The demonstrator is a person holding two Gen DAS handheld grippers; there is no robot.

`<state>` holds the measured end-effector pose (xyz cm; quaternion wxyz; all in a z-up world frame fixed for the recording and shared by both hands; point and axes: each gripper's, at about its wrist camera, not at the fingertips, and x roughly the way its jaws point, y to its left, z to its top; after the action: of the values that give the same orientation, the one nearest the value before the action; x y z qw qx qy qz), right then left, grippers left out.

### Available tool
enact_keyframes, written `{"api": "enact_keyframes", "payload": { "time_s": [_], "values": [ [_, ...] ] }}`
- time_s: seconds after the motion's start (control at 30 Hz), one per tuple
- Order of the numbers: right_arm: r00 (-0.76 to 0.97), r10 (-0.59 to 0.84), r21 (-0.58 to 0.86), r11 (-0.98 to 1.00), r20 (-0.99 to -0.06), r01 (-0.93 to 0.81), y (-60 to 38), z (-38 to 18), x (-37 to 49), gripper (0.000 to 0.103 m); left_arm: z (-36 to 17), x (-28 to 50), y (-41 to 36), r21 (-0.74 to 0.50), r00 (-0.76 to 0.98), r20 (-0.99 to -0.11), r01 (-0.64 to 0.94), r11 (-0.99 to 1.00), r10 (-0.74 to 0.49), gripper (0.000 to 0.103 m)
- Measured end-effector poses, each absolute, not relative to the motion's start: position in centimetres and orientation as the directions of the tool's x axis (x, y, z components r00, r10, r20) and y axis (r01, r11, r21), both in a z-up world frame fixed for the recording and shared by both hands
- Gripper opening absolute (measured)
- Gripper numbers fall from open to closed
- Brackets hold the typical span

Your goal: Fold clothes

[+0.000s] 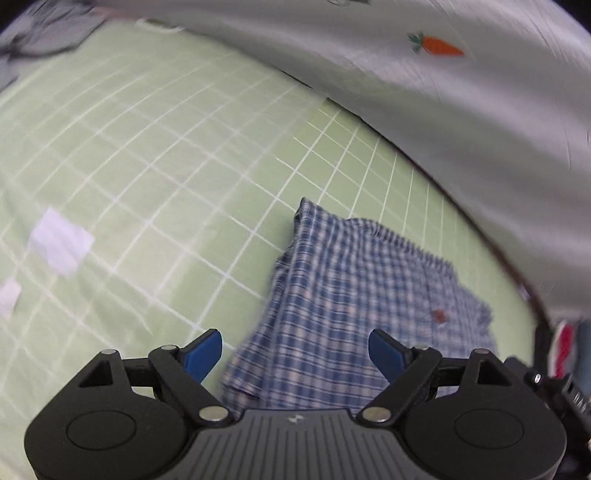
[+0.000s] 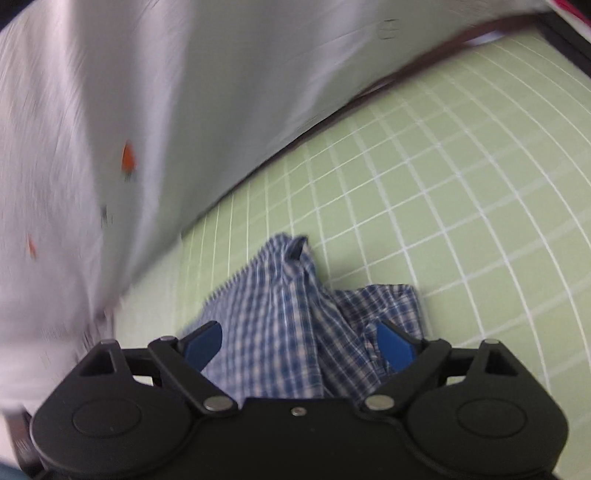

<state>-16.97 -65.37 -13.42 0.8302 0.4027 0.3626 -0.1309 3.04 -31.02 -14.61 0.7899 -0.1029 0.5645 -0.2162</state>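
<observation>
A blue and white checked garment [image 1: 354, 295] lies crumpled on a light green mat with a white grid [image 1: 147, 166]. My left gripper [image 1: 295, 354] hangs just above the near part of the cloth, its blue pads wide apart and pressing on nothing. In the right wrist view the same checked garment [image 2: 295, 314] bunches into a ridge with a folded flap to the right. My right gripper [image 2: 299, 347] stands open over it, blue fingertips [image 2: 393, 347] astride the cloth without pinching it.
A white sheet printed with orange carrots [image 1: 436, 46] borders the mat's far side, also blurred in the right wrist view as white sheet [image 2: 110, 129]. Two white paper scraps [image 1: 61, 240] lie on the mat at the left. Grey fabric [image 1: 40, 33] sits far left.
</observation>
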Motion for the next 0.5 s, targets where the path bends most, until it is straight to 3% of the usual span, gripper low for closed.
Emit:
{"api": "enact_keyframes", "payload": {
  "time_s": [0.17, 0.2, 0.23, 0.37, 0.43, 0.47, 0.5],
  "values": [
    [0.659, 0.076, 0.49, 0.732, -0.748, 0.473, -63.7, -16.2, -14.4, 0.083, -16.4, 3.6, -32.3, -0.5, 0.229, -0.804, 0.236, 0.833, -0.548, 0.087],
    [0.676, 0.102, 0.523, 0.719, -0.73, 0.457, -63.7, -16.3, -14.4, 0.053, -16.0, 3.4, -32.7, -0.502, 0.239, -0.796, 0.255, 0.827, -0.557, 0.087],
    [0.707, 0.144, 0.584, 0.688, -0.693, 0.432, -63.9, -16.2, -14.6, 0.01, -15.6, 3.2, -33.1, -0.501, 0.249, -0.787, 0.276, 0.82, -0.565, 0.087],
    [0.836, 0.113, 0.639, 0.702, -0.537, 0.315, -63.1, -11.2, -17.8, 0.007, -13.7, 2.4, -34.0, -0.494, 0.297, -0.746, 0.353, 0.794, -0.596, 0.087],
    [0.862, 0.024, 0.643, 0.676, -0.506, 0.359, -63.7, -10.2, -19.6, 0.011, -13.8, 2.1, -34.4, -0.484, 0.299, -0.745, 0.374, 0.791, -0.597, 0.087],
    [0.846, -0.042, 0.623, 0.658, -0.531, 0.423, -64.2, -10.7, -20.2, 0.017, -13.8, 1.9, -34.5, -0.479, 0.299, -0.745, 0.384, 0.789, -0.597, 0.087],
    [0.811, -0.096, 0.581, 0.649, -0.577, 0.49, -64.6, -11.5, -20.4, 0.046, -14.3, 1.9, -34.8, -0.47, 0.287, -0.759, 0.38, 0.797, -0.584, 0.087]
  ]
}}
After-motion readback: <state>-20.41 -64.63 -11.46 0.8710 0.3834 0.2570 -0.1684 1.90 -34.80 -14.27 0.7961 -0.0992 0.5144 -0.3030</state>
